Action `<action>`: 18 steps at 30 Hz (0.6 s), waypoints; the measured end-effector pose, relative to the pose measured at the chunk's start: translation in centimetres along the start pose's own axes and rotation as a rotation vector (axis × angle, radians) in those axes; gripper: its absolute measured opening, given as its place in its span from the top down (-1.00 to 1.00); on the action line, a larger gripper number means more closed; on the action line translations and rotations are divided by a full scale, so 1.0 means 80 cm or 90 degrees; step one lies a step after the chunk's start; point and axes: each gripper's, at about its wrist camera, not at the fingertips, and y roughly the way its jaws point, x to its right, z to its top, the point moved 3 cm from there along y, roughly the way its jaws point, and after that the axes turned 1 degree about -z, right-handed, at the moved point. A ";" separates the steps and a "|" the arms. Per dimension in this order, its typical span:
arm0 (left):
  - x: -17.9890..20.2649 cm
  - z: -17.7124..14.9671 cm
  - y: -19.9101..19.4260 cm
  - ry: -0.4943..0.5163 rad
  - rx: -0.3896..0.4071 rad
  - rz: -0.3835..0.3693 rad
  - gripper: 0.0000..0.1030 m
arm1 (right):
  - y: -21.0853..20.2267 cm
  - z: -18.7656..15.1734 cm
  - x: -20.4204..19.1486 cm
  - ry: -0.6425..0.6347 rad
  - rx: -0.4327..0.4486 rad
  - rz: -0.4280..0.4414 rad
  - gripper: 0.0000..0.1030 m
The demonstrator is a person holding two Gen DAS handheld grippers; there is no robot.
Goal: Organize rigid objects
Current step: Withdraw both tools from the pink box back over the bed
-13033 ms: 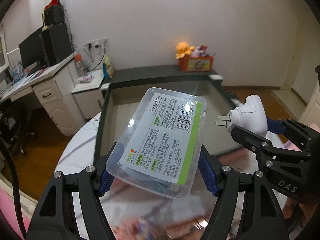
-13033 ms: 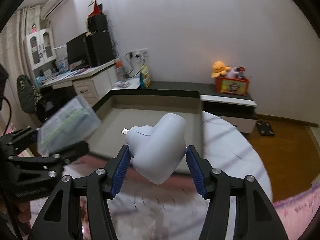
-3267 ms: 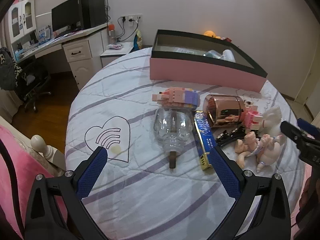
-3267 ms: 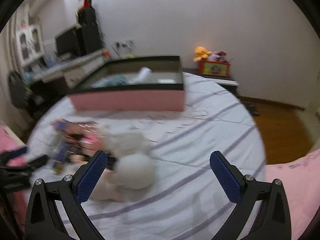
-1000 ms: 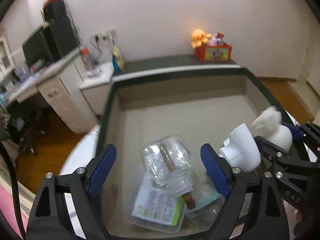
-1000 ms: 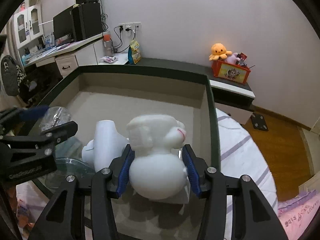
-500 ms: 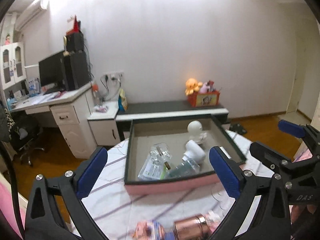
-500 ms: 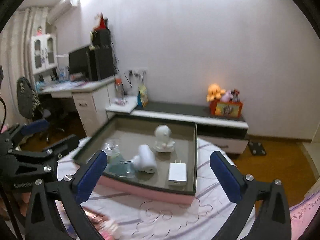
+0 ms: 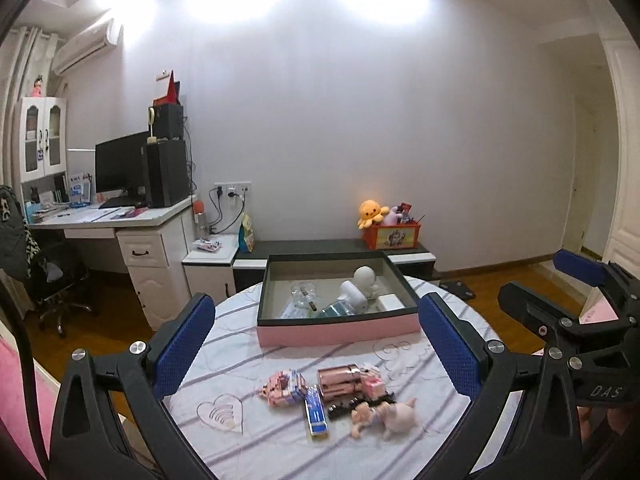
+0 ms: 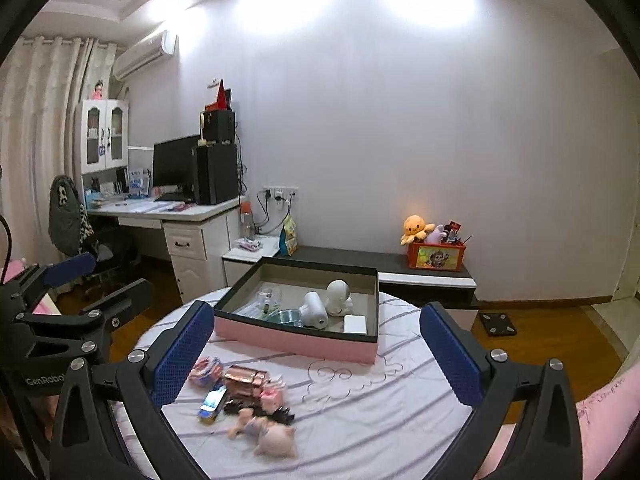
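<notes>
- While both grippers hang above the bed (image 9: 248,364), left gripper (image 9: 316,344) fingers are spread, empty.
- Right gripper (image 10: 316,348) fingers: spread, empty.
- Box (image 10: 296,340) holds white toy (image 10: 339,295); other toys (image 9: 340,396) lie near it.

One pink box (image 9: 336,330); one white figurine (image 9: 366,279) inside it; one rose-gold can (image 9: 339,377); one blue tube (image 9: 316,411); two grippers.

pink box (image 9: 336,335) with black rim, blue-padded jaws, purple-striped white cloth (image 9: 248,364).

Orange plush octopus (image 10: 416,227) beside a red box (image 10: 436,255) on the bench
</notes>
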 end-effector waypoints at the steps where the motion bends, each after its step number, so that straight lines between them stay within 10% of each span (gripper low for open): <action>1: 0.002 0.001 -0.008 0.001 0.005 0.001 -1.00 | -0.012 -0.002 0.001 0.002 0.003 -0.003 -1.00; 18: 0.022 0.010 -0.077 0.019 0.056 0.035 -1.00 | -0.086 0.000 -0.002 0.009 0.056 -0.010 -1.00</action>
